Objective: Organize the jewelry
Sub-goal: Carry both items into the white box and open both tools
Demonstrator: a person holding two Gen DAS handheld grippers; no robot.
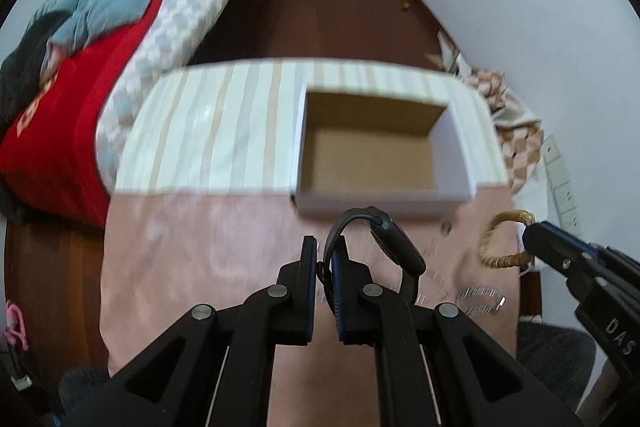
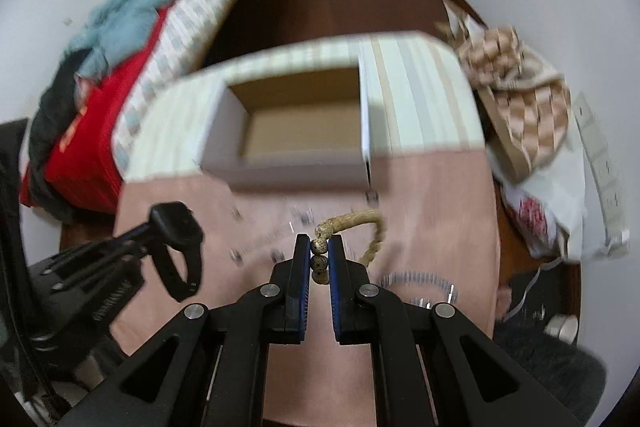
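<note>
My left gripper (image 1: 325, 251) is shut on the strap of a black watch (image 1: 394, 245) and holds it above the pink cloth, just short of the open cardboard box (image 1: 372, 151). My right gripper (image 2: 319, 242) is shut on a tan beaded bracelet (image 2: 356, 221), whose loop hangs forward over the cloth. The box also shows in the right wrist view (image 2: 300, 135), open and empty. The watch (image 2: 180, 247) shows at the left there, and the bracelet (image 1: 502, 241) at the right of the left wrist view.
A silver chain (image 2: 420, 277) and small metal pieces (image 2: 304, 217) lie on the pink cloth (image 1: 200, 251). A striped cloth (image 1: 216, 131) lies under the box. A bed with a red cover (image 1: 68, 107) stands to the left, a patterned bag (image 2: 520, 99) to the right.
</note>
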